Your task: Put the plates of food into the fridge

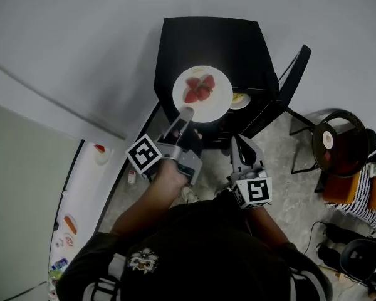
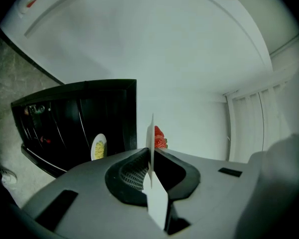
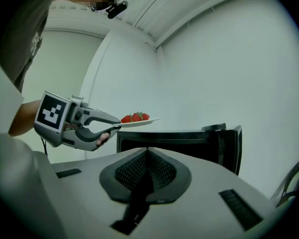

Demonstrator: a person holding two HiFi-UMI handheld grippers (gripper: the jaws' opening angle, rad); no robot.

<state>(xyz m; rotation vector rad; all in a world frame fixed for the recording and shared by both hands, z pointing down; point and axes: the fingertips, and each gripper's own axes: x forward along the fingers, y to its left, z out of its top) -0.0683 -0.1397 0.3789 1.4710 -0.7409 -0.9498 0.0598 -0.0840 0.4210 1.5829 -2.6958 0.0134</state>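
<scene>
Now the left tongs point(image 1: 187, 113) pinch the rim of the strawberry plate point(image 1: 216, 105), above the black fridge point(image 1: 207, 39). Best keep it level while lowering it in beside the yellow-food plate point(image 1: 239, 100). The right tongs point(image 1: 237, 142), closed and empty, hang near the door point(image 1: 294, 74).

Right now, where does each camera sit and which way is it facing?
Head view: on the person's head, looking steeply down on the black fridge, both arms, left tongs and right tongs.
Left gripper view: on the left tongs, along jaws shut on the strawberry plate, toward the open fridge.
Right gripper view: on the right tongs, shut and empty, facing the fridge; the left hand shows.
Shared: all three show plate and fridge.
</scene>
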